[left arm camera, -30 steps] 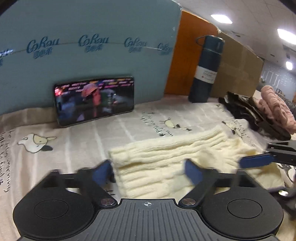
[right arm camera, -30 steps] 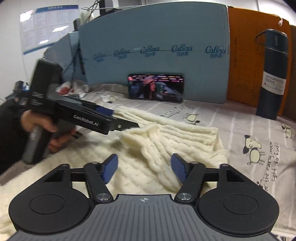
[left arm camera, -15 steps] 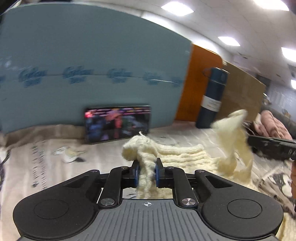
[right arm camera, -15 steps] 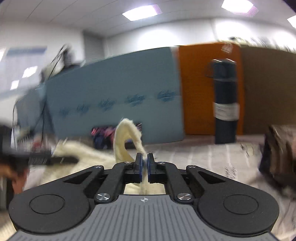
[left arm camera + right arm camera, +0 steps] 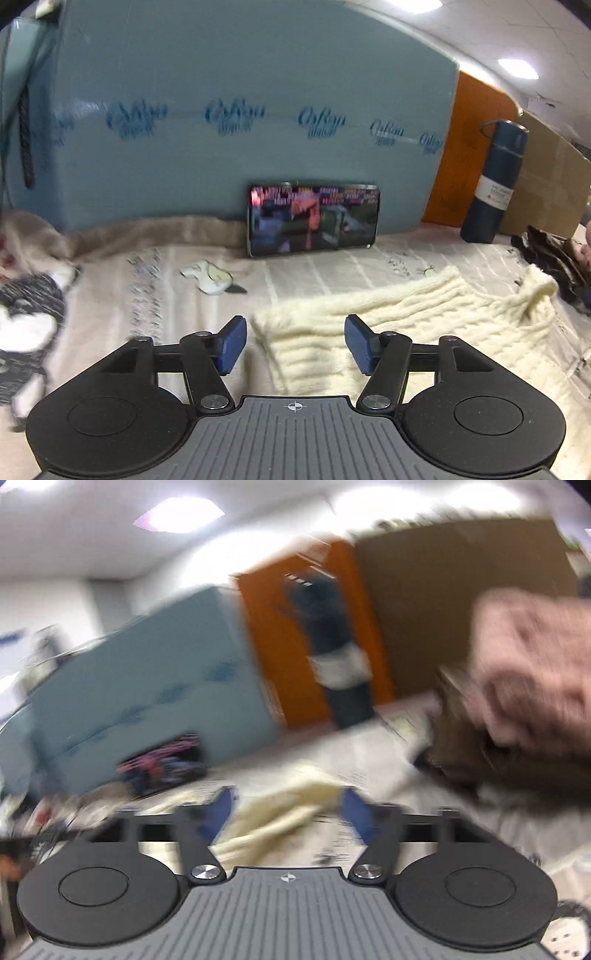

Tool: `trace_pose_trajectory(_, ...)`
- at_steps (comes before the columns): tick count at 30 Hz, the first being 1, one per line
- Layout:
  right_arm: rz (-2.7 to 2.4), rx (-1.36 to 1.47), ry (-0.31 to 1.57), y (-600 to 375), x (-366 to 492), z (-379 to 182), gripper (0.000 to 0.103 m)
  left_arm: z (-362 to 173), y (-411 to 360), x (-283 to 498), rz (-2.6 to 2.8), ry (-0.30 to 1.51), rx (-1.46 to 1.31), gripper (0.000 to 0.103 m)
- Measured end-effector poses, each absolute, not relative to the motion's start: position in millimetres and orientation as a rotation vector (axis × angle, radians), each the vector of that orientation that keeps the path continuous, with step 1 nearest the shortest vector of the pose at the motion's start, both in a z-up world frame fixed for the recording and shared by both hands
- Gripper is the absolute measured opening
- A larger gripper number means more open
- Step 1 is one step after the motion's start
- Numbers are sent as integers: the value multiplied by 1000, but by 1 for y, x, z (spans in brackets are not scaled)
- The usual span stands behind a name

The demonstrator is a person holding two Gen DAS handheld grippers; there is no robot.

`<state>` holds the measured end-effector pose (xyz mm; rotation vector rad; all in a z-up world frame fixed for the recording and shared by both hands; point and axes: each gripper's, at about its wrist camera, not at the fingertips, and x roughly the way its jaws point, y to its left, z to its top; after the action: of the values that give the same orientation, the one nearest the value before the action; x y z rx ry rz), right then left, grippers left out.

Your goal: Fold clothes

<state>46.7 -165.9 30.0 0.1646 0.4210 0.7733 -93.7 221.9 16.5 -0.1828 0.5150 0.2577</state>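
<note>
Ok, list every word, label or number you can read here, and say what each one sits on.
Blue foam board: a script logo repeated in a row, too blurred to read.
Dark flask: white label, print too small.
Phone: coloured screen text, blurred.
Bedsheet: printed writing, unreadable.
Right wrist view: all motion-blurred.

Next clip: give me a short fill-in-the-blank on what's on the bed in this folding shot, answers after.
1. The knitted sweater lying on the bedsheet is ____ in colour.
2. The phone leans against a ____ foam board.
3. The dark flask stands ____ on the bedsheet.
4. Between the blue pads of the left gripper lies a corner of the ____.

Missing words: cream; blue; upright; sweater
</note>
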Motion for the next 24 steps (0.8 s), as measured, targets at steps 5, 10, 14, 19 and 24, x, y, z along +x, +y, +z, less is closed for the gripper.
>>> trace_pose_trajectory(5,1148,-47,335,-160,-48,34,82,40,188,-158,176,379,-70,86)
trace_pose_trajectory(10,1365,-264,380,-143,-114,15,83,35,145,-227,-18,347,40,89)
trace_pose_trajectory(14,1383,-269,471,-126,-130,1,79,21,115,-260,-93,393,153,90)
trace_pose_trajectory(19,1250,-361,447,-106,-132,-10,29,9,96,-282,-148,450,181,90)
trace_pose_trajectory(24,1151,-173,373,-143,-114,11,7,4,88,-292,-194,462,205,90)
